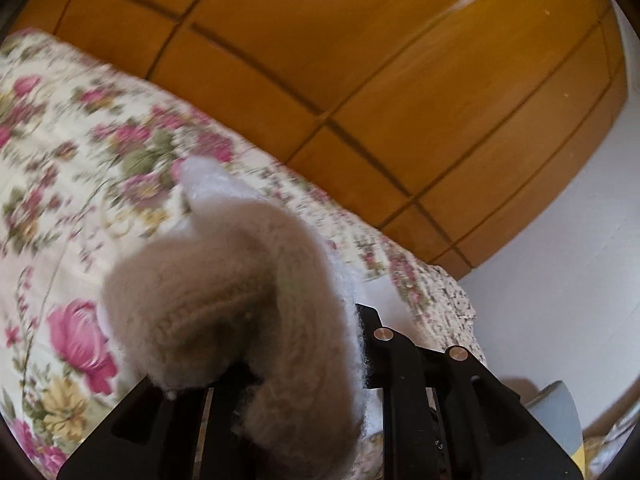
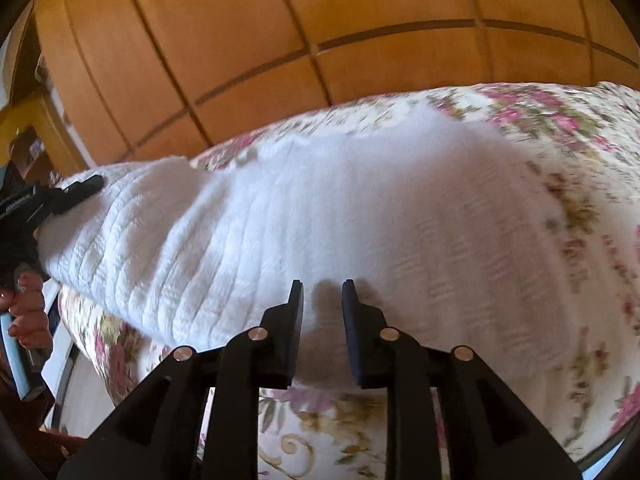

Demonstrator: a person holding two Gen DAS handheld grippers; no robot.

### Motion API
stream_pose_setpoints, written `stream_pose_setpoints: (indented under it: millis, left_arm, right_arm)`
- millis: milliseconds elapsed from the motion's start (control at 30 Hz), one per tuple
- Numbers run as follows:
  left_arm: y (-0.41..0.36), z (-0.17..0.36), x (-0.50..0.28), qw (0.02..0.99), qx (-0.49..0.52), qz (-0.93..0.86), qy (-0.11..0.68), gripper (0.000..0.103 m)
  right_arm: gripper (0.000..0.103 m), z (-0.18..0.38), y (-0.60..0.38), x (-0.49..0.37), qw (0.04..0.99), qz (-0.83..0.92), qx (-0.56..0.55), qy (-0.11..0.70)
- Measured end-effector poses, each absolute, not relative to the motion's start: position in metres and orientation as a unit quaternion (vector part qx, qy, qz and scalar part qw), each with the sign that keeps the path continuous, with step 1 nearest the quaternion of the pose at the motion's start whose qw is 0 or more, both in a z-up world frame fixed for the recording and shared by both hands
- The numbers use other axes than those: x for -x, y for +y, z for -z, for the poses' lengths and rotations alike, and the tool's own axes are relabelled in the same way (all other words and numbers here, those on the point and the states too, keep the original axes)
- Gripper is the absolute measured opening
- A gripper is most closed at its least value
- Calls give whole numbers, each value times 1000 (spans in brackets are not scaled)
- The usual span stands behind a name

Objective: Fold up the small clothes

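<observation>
White knit garment (image 2: 320, 220) on floral quilt (image 2: 560, 128) | left claw (image 1: 280, 364) clamps its edge | right claw (image 2: 322, 312) parted, over hem

We saw a white sweater (image 2: 320, 220) of soft, fuzzy knit with ribbed rows, its inside (image 1: 192, 312) a duller beige wool. The bed cover (image 2: 560, 128) under it was matt quilted cloth printed with pink flowers. Behind stood a wardrobe (image 2: 240, 40) of smooth, lightly glossy orange-brown wood with dark grooves. The right gripper (image 2: 322, 312) and the left gripper (image 1: 304, 412) were matt black plastic, with small shiny metal pins (image 2: 389, 334) at their joints.
</observation>
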State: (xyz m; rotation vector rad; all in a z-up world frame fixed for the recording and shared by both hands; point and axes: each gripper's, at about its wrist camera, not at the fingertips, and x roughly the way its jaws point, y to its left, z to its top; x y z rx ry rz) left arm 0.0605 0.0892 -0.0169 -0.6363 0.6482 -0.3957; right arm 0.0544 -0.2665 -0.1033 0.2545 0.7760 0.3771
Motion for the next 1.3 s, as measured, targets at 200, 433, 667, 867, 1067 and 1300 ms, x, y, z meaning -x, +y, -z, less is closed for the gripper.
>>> stream_pose_setpoints:
  millis: [200,433,667,867,1067,1300]
  left_arm:
    - [52,-8,-67,896,251,215,297,17]
    - [-2,-25,-80,905,168,247,302,17]
    - [-68,-22,-98,907,68,264,321,17]
    - [-140,11,-111,900,-80,264,338,17]
    - [-181,36,-111,889,-137,266,347,17]
    - [-208,51,-107,882,-160,265,355,19]
  right_arm:
    - [21,96,-305,-48,909,-143,-122,373]
    - [17,112,-346,-38,894,-138,-197,378]
    - [17,114,-360,-34,893,-127,-206,379]
    - [18,120,-366,-36,885,-135,-227,383]
    - [18,124,-370,-35,881,-139,-241,382]
    - [18,127,-371,-35,881,-143,-249,377]
